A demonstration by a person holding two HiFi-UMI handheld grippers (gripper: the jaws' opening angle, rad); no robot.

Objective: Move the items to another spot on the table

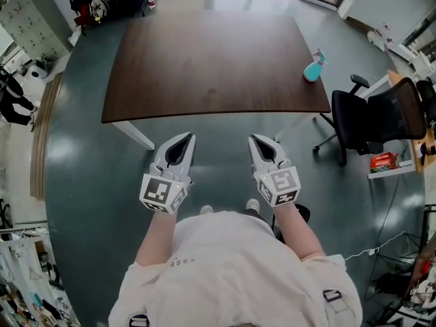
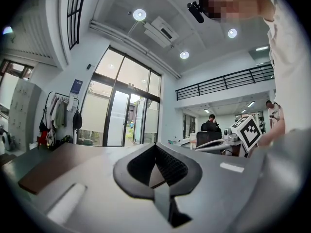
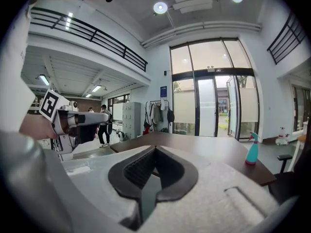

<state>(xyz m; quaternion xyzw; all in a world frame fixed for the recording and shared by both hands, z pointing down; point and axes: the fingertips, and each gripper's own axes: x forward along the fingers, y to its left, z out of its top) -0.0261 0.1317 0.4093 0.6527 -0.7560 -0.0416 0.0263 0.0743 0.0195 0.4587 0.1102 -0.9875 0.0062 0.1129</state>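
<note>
Two tools, the left tool (image 1: pixel 184 137) and the right tool (image 1: pixel 253 139), are closed tight and hold nothing. The blue spray bottle (image 1: pixel 313 68) stands at the right edge of the counter (image 1: pixel 204 67). A clumsy bump could knock it off.

shirt (image 1: pixel 231 278): pale short-sleeve tee, tiny dark print I can't read
shoes (image 1: pixel 253 205): white
left gripper (image 1: pixel 189 137): pale grey shell, black jaw lining, black-white marker cube (image 1: pixel 163 191)
right gripper (image 1: pixel 252 138): same, far as I see
</note>
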